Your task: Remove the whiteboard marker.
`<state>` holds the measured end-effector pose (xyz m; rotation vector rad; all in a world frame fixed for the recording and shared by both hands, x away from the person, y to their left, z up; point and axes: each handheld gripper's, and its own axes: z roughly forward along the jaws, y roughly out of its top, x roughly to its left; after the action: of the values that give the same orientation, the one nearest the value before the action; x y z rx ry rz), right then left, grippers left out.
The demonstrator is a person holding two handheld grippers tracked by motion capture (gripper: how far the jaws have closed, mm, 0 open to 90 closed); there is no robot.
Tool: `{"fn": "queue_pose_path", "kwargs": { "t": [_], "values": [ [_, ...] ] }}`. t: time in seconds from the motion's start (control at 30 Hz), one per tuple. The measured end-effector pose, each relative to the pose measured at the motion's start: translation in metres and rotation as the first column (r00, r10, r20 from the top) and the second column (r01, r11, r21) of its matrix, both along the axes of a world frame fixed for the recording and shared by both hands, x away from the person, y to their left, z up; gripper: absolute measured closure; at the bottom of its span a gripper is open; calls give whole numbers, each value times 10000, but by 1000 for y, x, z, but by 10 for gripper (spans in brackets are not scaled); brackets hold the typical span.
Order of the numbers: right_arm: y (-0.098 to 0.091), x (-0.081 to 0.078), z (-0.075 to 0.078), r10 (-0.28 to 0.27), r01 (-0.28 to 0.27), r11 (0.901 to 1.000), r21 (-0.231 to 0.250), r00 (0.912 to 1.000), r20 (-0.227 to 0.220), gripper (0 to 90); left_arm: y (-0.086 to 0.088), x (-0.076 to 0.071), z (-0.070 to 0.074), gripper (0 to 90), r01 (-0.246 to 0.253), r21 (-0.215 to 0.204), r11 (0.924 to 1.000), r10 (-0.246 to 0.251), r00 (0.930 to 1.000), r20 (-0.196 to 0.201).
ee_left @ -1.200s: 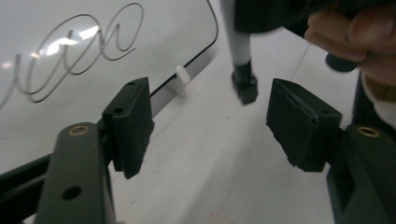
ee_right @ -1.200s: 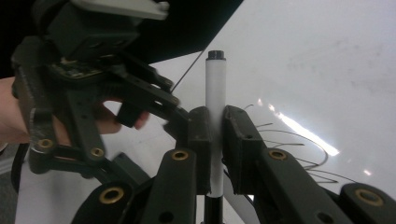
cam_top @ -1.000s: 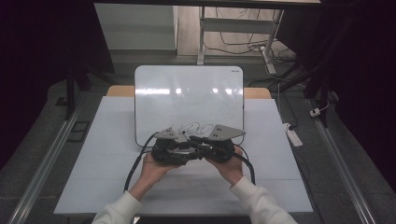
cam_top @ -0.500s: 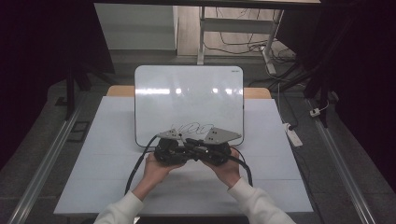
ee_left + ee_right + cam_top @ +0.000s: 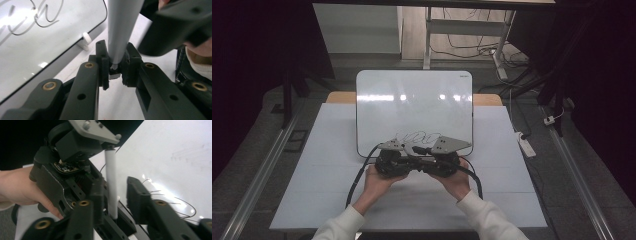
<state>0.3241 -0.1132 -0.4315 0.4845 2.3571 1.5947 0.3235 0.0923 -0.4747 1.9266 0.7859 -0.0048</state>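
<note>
Both tongs are meeting over the whiteboard's (image 5: 414,112) near edge: left gripper (image 5: 115,65) is clamping the white marker (image 5: 121,32), while right gripper's (image 5: 115,195) jaws have just been opening around it, pads apart. I'm judging a handover is finishing; next I'm backing the right away.

In the left gripper view, the white marker (image 5: 121,30) ran out past the top edge, so its upper end was cut off, and its lower tip sat hidden between the pads. The scribble (image 5: 418,136) on the whiteboard (image 5: 412,100) was too small to read from above. The grippers' grey plates hid the marker in the high view.
</note>
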Motion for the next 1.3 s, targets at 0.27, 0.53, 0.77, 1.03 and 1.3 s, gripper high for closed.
{"fn": "queue_pose_path", "kwargs": {
  "t": [0.27, 0.53, 0.77, 1.03, 1.3],
  "values": [
    [-36, 6, 2, -595, 611, 9966, 550, 9978, -301, 530, 23, -2, 6, 771, -315, -126, 9994, 322, 9978, 583],
    [-101, 5, -19, -1708, 1718, 9851, 69, 9827, -719, 516, 43, -3, 10, 772, -570, -346, 9978, 605, 9922, 1087],
    [-162, -7, -40, -2766, 2758, 9609, -234, 9535, -1201, 516, 54, 2, 7, 772, -771, -507, 9957, 836, 9862, 1428],
    [-201, -17, -56, -3660, 3586, 9303, -772, 9218, -1280, 497, 72, 13, -1, 774, -1594, -601, 9854, 1682, 9664, 1942],
    [-209, -12, -66, -4000, 3879, 9155, -1070, 9059, -1391, 450, 63, 28, -1, 775, -1859, -924, 9782, 2032, 9486, 2428]
  ]
}}
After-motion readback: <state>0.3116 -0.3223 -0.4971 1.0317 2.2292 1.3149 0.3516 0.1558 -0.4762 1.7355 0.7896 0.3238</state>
